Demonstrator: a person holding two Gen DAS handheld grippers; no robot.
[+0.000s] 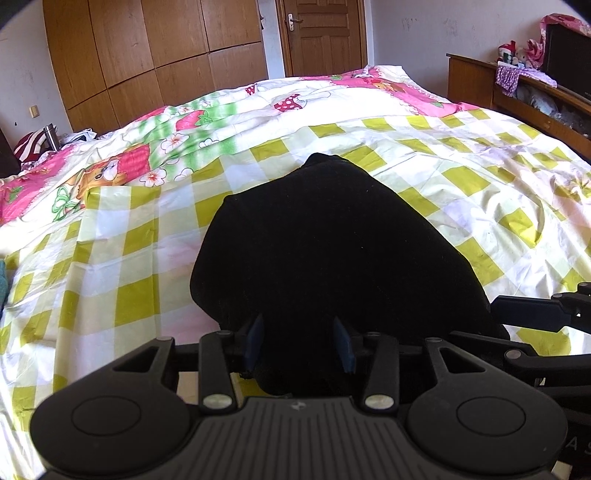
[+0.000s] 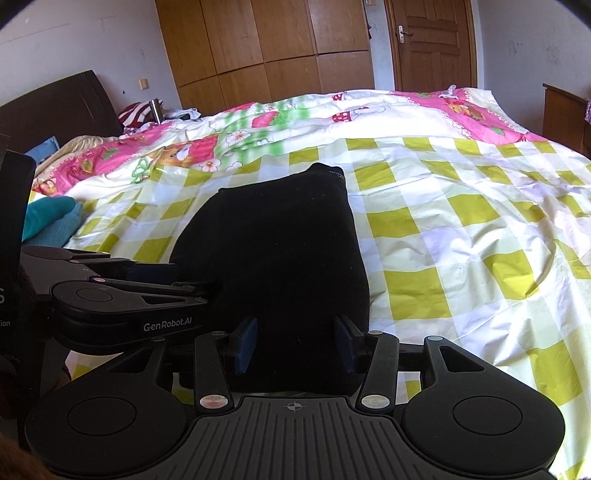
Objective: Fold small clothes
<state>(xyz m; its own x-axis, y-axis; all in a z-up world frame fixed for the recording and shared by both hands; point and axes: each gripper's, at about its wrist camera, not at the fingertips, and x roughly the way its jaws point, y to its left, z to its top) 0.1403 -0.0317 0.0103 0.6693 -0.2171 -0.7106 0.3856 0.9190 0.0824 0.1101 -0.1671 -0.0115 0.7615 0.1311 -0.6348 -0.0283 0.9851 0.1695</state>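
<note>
A black garment (image 1: 332,251) lies folded on the yellow-checked sheet (image 1: 122,266), its near edge between my fingers. My left gripper (image 1: 300,343) is partly closed around the garment's near edge, its blue pads (image 1: 255,341) on either side of the bunched cloth. My right gripper (image 2: 295,345) holds the same garment (image 2: 284,243) the same way, blue pads (image 2: 245,345) on both sides. The right gripper shows at the right edge of the left wrist view (image 1: 535,314); the left gripper shows at the left of the right wrist view (image 2: 122,295).
A pink and green cartoon quilt (image 1: 229,122) covers the far half of the bed. Teal folded cloth (image 2: 51,221) lies at the left. A dark headboard (image 2: 55,103), a wooden wardrobe (image 1: 155,48), a door (image 1: 321,33) and a wooden shelf unit (image 1: 524,92) surround the bed.
</note>
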